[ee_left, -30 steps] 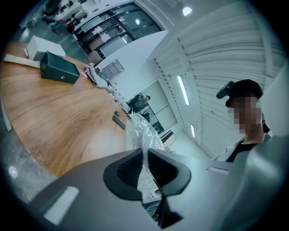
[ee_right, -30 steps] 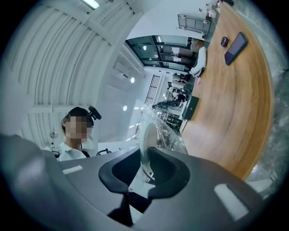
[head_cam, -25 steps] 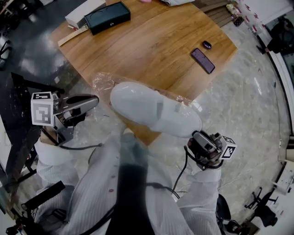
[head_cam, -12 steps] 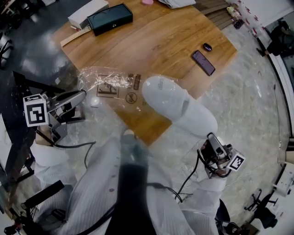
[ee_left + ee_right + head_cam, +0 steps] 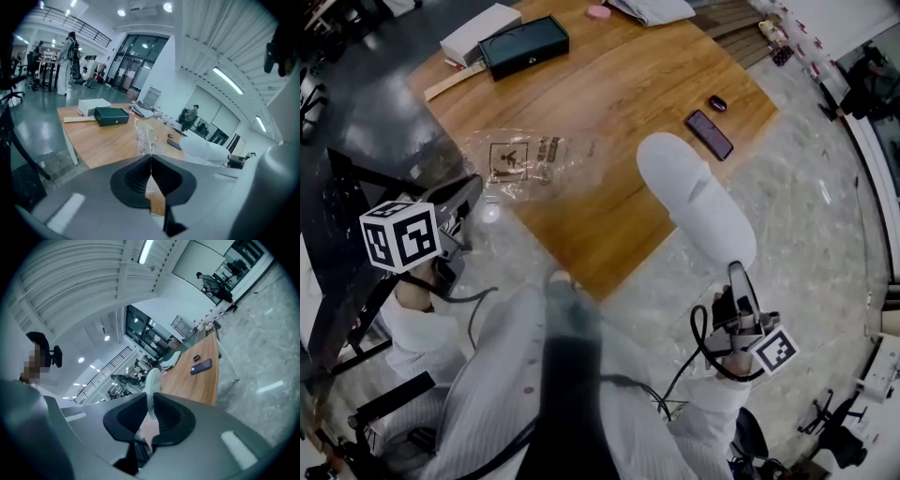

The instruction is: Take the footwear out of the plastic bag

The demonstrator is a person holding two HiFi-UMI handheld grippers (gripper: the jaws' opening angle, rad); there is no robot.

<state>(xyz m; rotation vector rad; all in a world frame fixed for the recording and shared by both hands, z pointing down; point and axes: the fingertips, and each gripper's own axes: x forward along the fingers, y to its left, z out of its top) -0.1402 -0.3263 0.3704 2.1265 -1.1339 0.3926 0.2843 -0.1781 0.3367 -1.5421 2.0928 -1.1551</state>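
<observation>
Some illegible print marks the plastic bag.

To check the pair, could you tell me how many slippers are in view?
1: the white slipper, in the air across the table's edge; the plastic bag looks empty.

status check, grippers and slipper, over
Left gripper shut on plastic bag. Right gripper clamps white slipper, jaws just eased open slightly. Slipper out of the bag, nothing blocking.
</observation>
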